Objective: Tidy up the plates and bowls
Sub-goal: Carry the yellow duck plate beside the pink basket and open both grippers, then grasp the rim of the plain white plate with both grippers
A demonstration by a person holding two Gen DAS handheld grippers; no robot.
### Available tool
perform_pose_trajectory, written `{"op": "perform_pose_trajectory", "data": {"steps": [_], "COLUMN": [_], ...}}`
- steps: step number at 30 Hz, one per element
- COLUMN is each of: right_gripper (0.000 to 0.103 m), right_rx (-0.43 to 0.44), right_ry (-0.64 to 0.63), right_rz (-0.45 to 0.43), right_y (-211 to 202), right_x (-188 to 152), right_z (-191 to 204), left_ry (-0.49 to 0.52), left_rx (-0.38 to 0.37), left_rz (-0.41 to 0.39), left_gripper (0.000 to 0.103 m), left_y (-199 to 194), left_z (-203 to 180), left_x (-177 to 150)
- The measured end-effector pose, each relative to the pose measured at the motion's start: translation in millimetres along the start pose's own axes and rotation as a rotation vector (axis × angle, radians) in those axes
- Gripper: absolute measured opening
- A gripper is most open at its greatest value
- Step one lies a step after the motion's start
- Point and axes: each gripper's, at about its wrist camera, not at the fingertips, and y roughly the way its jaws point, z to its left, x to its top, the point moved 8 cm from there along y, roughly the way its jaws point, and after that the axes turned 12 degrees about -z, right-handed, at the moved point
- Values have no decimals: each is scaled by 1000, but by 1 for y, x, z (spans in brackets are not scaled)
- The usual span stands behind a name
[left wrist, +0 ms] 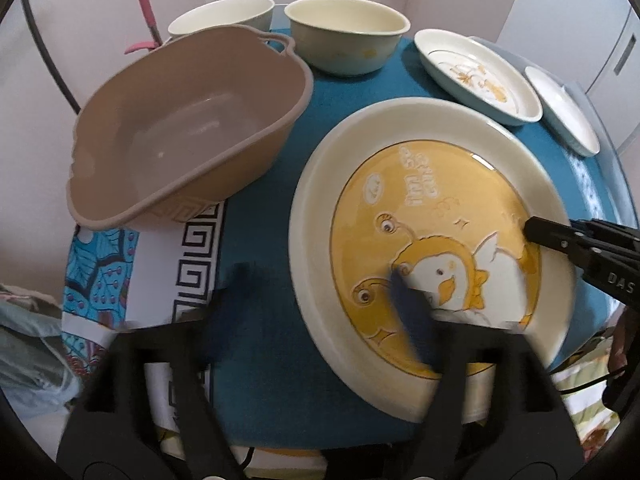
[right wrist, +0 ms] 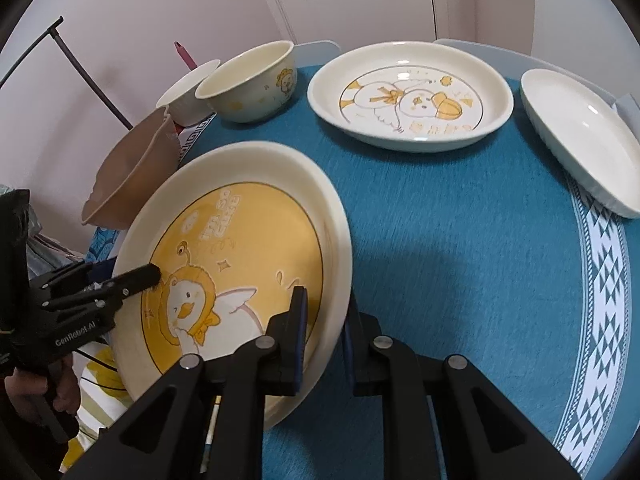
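Note:
A large cream plate with a yellow duck picture (left wrist: 432,208) (right wrist: 240,232) sits tilted over the near left of the blue tablecloth. My right gripper (right wrist: 326,316) is shut on its right rim, one finger on the face and one beneath. That top finger (left wrist: 538,231) shows at the right edge of the left wrist view. My left gripper (left wrist: 320,282) stands open and blurred, straddling the plate's left rim without pressing on it. One of its fingers (right wrist: 140,278) hovers over the duck picture.
A brown plastic basin (left wrist: 188,128) stands at the table's left. Behind it are two cream bowls (left wrist: 224,16) (left wrist: 348,32). An oval duck-print dish (right wrist: 412,96) and a plain white dish (right wrist: 580,136) lie at the far right. A hand (right wrist: 60,392) holds the left gripper.

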Motion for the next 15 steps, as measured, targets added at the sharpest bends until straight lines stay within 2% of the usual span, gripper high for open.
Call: {"op": "perform_pose_trajectory", "data": {"steps": [2, 4, 5, 6, 11, 14, 15], "right_gripper": [30, 68, 76, 81, 81, 81, 88], "right_rx": [5, 18, 19, 18, -16, -56, -69], "right_ry": [-4, 5, 9, 12, 22, 29, 28], "right_rz": [-10, -19, -19, -19, -49, -103, -120], "right_y": [-1, -4, -5, -8, -39, -72, -80], "right_x": [-1, -1, -2, -2, 13, 34, 40], "right_z": [2, 3, 3, 4, -4, -16, -20], "left_ry": [-1, -3, -1, 2, 31, 53, 58], "left_rx": [0, -5, -6, -7, -38, -77, -109], "left_rz": [-10, 5, 8, 11, -7, -66, -98], "left_gripper": [84, 84, 84, 84, 84, 84, 85], "left_y": [-3, -5, -7, -11, -45, -69, -77], "left_z": [0, -2, -3, -4, -16, -33, -42], "left_x": [0, -1, -1, -1, 23, 60, 76]}}
